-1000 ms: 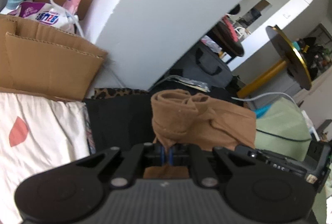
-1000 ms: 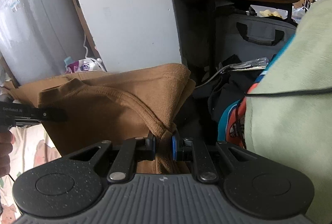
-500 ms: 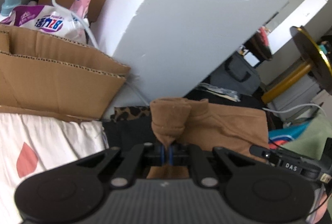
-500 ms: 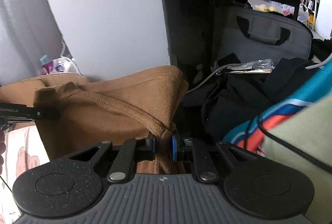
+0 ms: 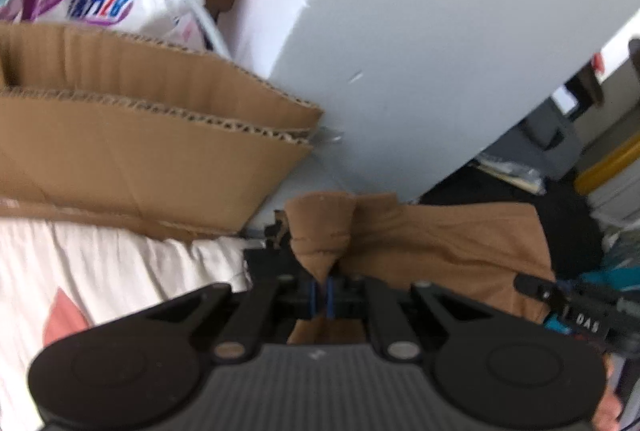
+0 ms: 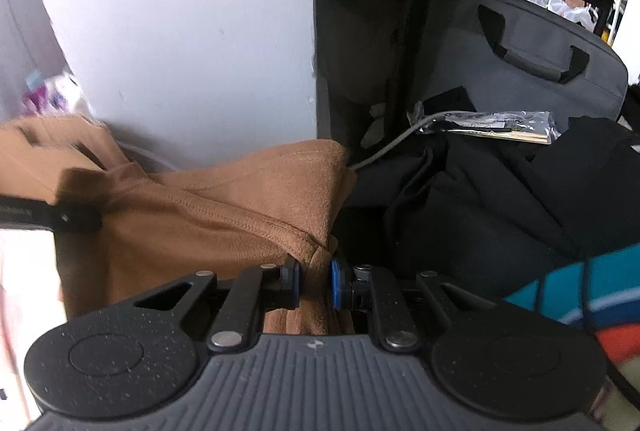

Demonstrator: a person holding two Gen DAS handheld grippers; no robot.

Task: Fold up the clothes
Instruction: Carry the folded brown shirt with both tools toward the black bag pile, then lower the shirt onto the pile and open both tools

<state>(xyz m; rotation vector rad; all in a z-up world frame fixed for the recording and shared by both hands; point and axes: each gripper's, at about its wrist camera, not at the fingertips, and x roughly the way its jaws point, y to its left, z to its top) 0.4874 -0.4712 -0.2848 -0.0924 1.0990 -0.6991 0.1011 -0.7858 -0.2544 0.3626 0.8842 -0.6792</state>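
Backdrop: cluttered room corner; large white panel (image 5: 420, 43) leaning behind everything; blurred in the left wrist view
Surface: white bedsheet (image 5: 120, 271) with pink petal shapes, lower left of the left wrist view
Cardboard: corrugated cardboard box (image 5: 140, 151) standing on the sheet just left of the white panel; flaps doubled at its rim
Writing, bag: white-and-purple plastic pack (image 5: 100, 7) behind the box rim; blue lettering, seen mirrored or upside down, not legible; white cable (image 5: 192, 3) looping over it
Writing, tool: letters "DAS" in white on the black side of the other tool, far right of the left wrist view; faint small print on the black bar at the left edge of the right wrist view, too small to read
Garment: brown garment (image 6: 224, 215) stretched between both tools, lifted, in front of the white panel; stitched seam running diagonally across it
Left tool (image 5: 322, 289): jaws nearly together, clamped on a bunched corner of the brown garment; cloth puckers up above the blue pads
Right tool (image 6: 314, 281): jaws pinched on a thicker fold at the garment's other edge; blue pad (image 6: 335, 283) pressing the cloth
Right side clutter: grey bag (image 6: 532, 59) with dark handles; silver foil packet (image 6: 492, 121) lying on black clothing (image 6: 500, 199); teal, white and red fabric (image 6: 580, 295) at lower right
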